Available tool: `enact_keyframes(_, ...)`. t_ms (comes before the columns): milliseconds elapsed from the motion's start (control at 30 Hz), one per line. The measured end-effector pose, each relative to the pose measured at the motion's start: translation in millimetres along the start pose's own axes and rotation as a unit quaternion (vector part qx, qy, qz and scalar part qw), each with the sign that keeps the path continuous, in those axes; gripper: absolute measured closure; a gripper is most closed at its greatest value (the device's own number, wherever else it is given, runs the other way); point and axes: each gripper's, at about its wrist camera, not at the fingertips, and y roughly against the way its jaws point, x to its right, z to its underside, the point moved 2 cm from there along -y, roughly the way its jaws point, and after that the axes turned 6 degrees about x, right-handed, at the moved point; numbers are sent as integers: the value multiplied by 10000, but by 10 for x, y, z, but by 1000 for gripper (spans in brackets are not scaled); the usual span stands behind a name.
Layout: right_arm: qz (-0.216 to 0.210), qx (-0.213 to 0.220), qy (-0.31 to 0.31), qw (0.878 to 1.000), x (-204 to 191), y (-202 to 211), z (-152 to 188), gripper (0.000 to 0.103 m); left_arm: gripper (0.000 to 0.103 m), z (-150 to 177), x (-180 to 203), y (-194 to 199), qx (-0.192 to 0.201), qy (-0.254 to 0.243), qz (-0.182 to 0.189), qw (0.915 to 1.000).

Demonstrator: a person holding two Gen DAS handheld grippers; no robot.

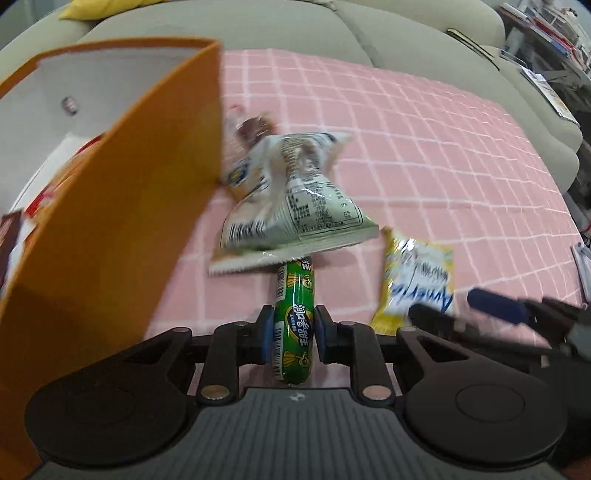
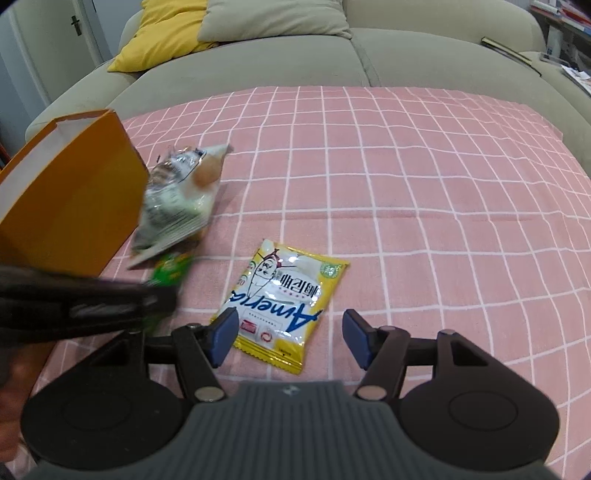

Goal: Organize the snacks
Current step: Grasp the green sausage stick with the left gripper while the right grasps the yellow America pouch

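My left gripper [image 1: 293, 326] is shut on a green sausage stick [image 1: 294, 317], held just above the pink checked cloth [image 1: 424, 166]; the stick's far end lies under a pale green snack bag [image 1: 295, 214]. An orange box [image 1: 110, 221] with a white inside stands at the left and holds several packets. A yellow snack packet [image 2: 282, 302] lies flat on the cloth; it also shows in the left wrist view [image 1: 417, 280]. My right gripper [image 2: 288, 336] is open and empty, its fingers either side of the yellow packet's near end. The left gripper shows blurred in the right wrist view [image 2: 92, 302].
A brown and white packet [image 1: 251, 127] lies behind the green bag next to the box. A beige sofa [image 2: 332, 62] with a yellow cushion [image 2: 162, 33] stands behind the cloth. Shelves with books and papers [image 1: 546, 44] are at the far right.
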Motion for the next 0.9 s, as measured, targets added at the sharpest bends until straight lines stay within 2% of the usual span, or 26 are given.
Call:
enact_keyframes(100,-6,-34,-230,9997,16,-69,-17,42,78,96,-73,85,60,-53,-177,9998)
enact_keyframes(167,-17,-35,-421,9991,19,-118,-50,35,78,134,-111,112,68,-10,-253,9997)
enact_keyframes(267,19,-41,-606,9981,7,-201,-99,31,78,152,-145,114,35,101,-237,9997)
enact_keyframes(467,379,-63,-404,9984,-177,-335,-156,32,77,137,-117,77,59,143,-210,9997)
enact_keyframes(567,574,-76,-139,9982,-258,-377,-144,34,77,141,-146,96,30,184,-161,9997)
enact_keyframes(667,715,-53,112,9974,-320,-395,-136,41,75,135,-154,98,-15,197,-160,9997)
enact_keyframes(833,533,-24,327,9980,-310,-371,-113,49,74,139,-110,86,-69,79,-309,9995)
enact_keyframes(900,496,-52,377,9980,-264,-340,-106,50,78,144,-97,84,-64,61,-319,9995)
